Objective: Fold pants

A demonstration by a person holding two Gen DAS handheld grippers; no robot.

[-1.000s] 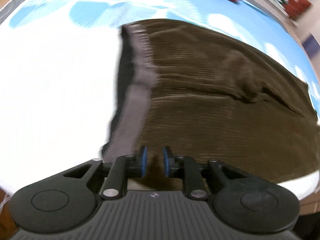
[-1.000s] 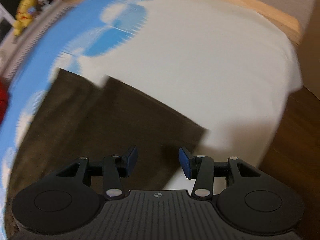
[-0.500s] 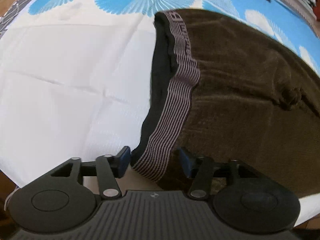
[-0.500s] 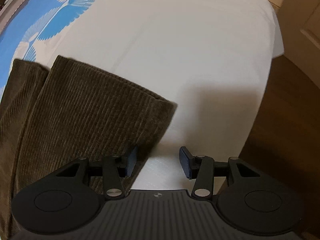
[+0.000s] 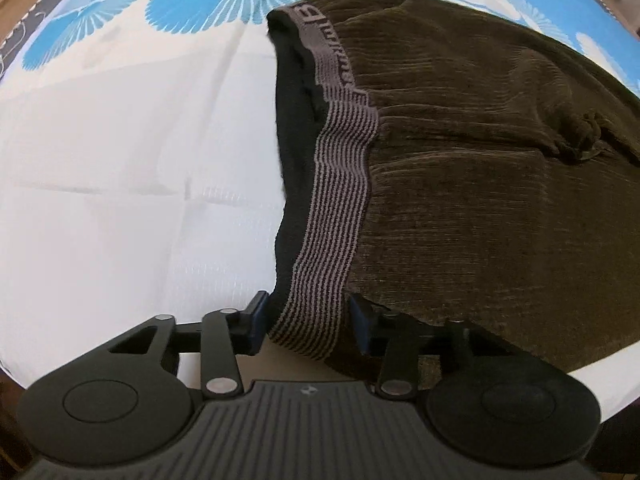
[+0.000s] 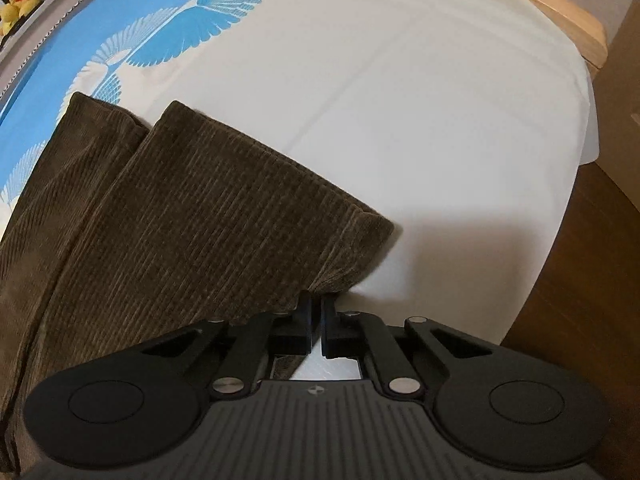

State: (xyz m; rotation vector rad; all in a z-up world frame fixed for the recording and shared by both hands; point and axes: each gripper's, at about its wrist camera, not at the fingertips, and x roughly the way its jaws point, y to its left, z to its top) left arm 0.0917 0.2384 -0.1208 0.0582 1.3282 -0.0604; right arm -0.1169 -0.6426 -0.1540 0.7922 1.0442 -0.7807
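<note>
Two tools work the brown corduroy pants (image 5: 480, 200) lying flat on the bed (image 5: 120, 200). My left tool (image 5: 306, 322) has been closing, pads straddling the striped waistband (image 5: 340, 184), seemingly not yet pinching. My right tool (image 6: 317, 312) has snapped together at the leg hem (image 6: 344, 248), probably catching its edge. I should grip both ends firmly before lifting evenly.
</note>
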